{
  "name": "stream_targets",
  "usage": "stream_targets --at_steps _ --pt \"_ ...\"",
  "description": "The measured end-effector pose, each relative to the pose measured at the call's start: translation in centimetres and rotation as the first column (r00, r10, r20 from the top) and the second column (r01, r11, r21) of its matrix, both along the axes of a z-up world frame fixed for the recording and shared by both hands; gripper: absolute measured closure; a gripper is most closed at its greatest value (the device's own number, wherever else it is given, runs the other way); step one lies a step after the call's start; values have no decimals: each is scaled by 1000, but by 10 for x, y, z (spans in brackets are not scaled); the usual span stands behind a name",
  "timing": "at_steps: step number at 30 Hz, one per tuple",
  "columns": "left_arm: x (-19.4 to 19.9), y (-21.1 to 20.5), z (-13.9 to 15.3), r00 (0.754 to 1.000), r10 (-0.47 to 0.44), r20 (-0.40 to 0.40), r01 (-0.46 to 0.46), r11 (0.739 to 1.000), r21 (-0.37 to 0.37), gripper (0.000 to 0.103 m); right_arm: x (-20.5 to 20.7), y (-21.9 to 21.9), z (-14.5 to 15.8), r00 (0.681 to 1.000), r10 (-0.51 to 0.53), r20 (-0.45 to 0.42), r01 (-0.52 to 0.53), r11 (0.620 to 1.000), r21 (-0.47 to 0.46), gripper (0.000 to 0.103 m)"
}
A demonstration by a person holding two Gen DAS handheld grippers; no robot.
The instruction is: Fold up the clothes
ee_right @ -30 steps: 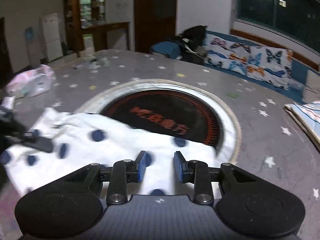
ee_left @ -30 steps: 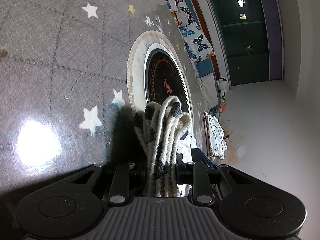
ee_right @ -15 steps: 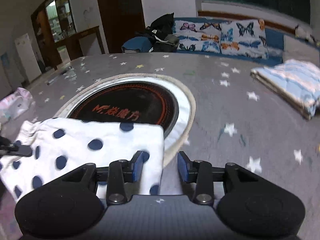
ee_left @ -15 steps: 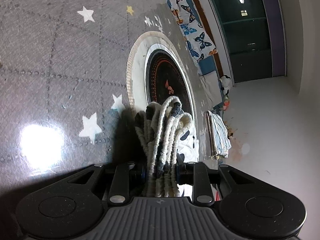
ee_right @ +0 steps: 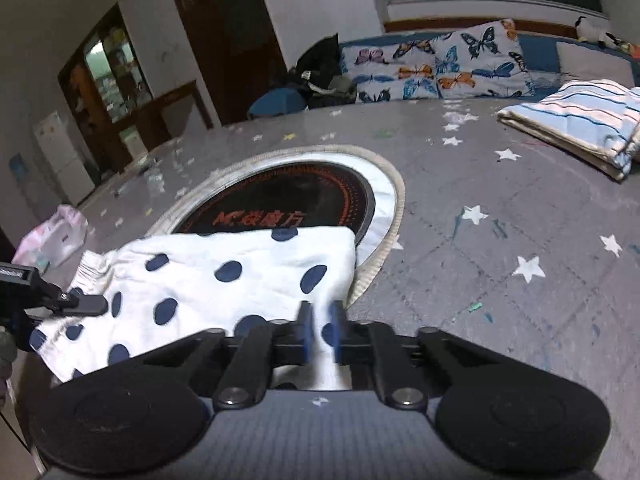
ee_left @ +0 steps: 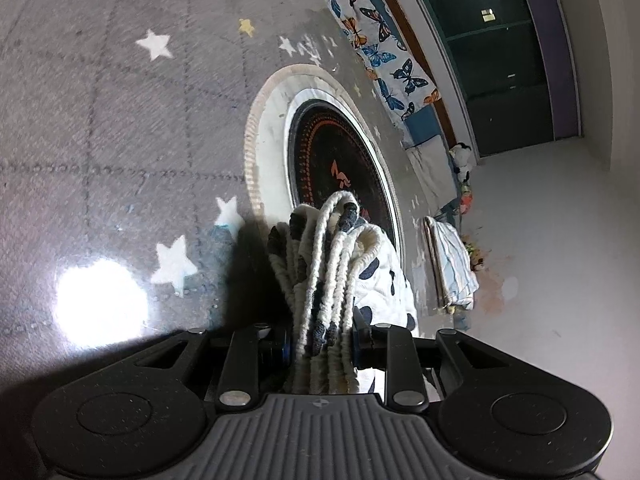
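Two hand-held grippers grip one white cotton garment with dark blue polka dots (ee_right: pixel 224 280), which lies spread over the near rim of the round black hotplate with orange markings (ee_right: pixel 296 204) set in the grey star-patterned table top (ee_right: pixel 500 216). From the hotplate, the garment reaches toward the camera and to the left. The right gripper (ee_right: pixel 320 330) has its blue-padded jaws drawn almost together, pinching the garment's near right corner just in front of the hotplate's pale ring. The left gripper (ee_left: pixel 320 350) is clamped on a thick bunch of the garment's gathered, ribbed edge (ee_left: pixel 328 276), so its jaws stand a little apart with the folds packed between them; in the right wrist view it shows at the far left of the hotplate (ee_right: pixel 68 300), on the garment's other end. Beyond the hotplate to the right, a folded blue-and-white striped cloth (ee_right: pixel 580 124) rests on the table top. Farther back behind the hotplate, butterfly-print cushions (ee_right: pixel 440 68) line a blue bench.
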State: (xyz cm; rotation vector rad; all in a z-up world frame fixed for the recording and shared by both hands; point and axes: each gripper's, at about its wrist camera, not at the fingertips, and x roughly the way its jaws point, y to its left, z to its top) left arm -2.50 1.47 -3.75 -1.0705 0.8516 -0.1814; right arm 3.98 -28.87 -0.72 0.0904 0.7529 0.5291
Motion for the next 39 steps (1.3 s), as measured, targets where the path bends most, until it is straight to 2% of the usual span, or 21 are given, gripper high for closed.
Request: stream_targets --at_steps 7,17,27,32,35,37,39 --pt "22 -35 24 995 -95 30 93 994 56 76 -18 -30 22 994 -72 87 72 997 -4 100" --pt "94 -130 41 962 -268 43 261 958 118 76 -11 -105 41 960 -240 144 251 966 -67 100" --pt "160 -211 35 923 -383 28 372 911 178 76 19 -171 37 911 -384 154 402 910 -107 100" --pt "179 -231 26 912 -409 20 397 894 209 76 32 -191 27 891 -429 149 448 884 -133 100" --pt "183 -237 22 911 -412 6 400 888 229 73 37 -198 18 883 -449 133 466 874 -137 100" --pt "184 -239 23 910 -414 7 399 882 249 68 41 -200 11 883 -455 116 468 871 -149 99" --pt "184 -240 27 911 -413 13 394 878 272 56 43 -201 6 883 -457 104 469 869 -161 95"
